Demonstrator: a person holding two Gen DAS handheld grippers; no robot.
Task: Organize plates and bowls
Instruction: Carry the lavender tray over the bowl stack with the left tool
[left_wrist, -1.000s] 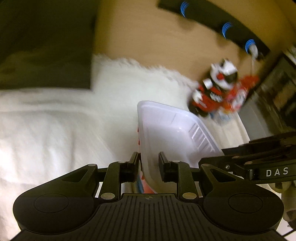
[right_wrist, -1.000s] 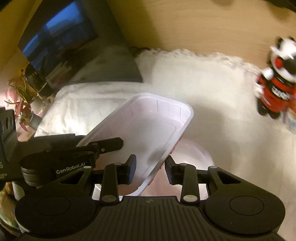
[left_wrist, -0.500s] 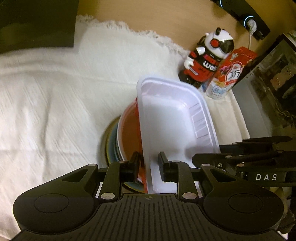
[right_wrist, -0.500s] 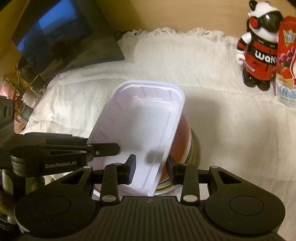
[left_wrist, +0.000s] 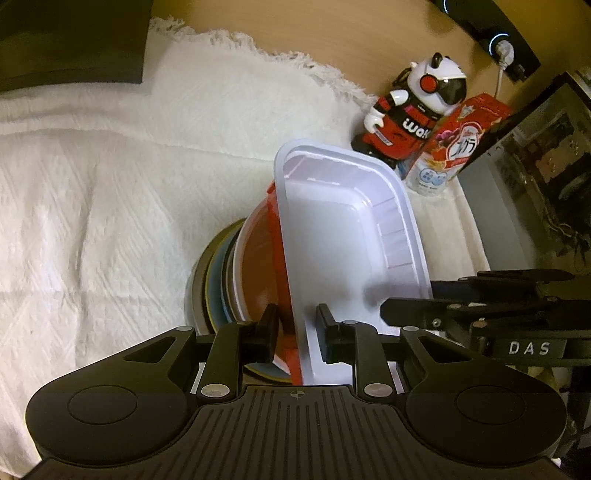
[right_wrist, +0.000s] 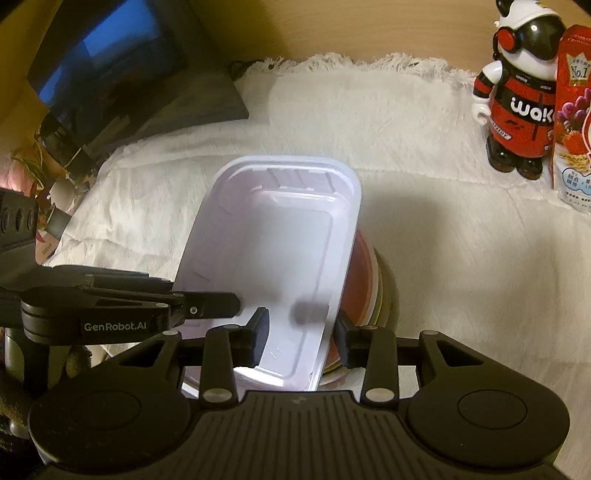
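Note:
A white rectangular tray (left_wrist: 332, 240) (right_wrist: 288, 229) with a red underside lies tilted on a stack of bowls and plates (left_wrist: 218, 280) (right_wrist: 380, 291), whose top bowl is orange-red inside. My left gripper (left_wrist: 297, 332) is closing on the tray's near left rim, pads against it. My right gripper (right_wrist: 301, 338) straddles the opposite rim; its jaws are opening, and the inner pad stands off the tray wall. Each gripper's fingers (left_wrist: 461, 306) (right_wrist: 207, 304) show in the other's view. The tray hides most of the stack.
A white fringed cloth (left_wrist: 92, 184) covers the table. A panda figure (left_wrist: 413, 110) (right_wrist: 517, 99) and a carton (left_wrist: 454, 147) stand at the back right, a black case (left_wrist: 535, 155) beside them. A dark screen (right_wrist: 103, 66) stands at the back left.
Both grippers have come down with the tray, which now sits on the stack of bowls and plates. The right gripper's fingers have spread a little apart.

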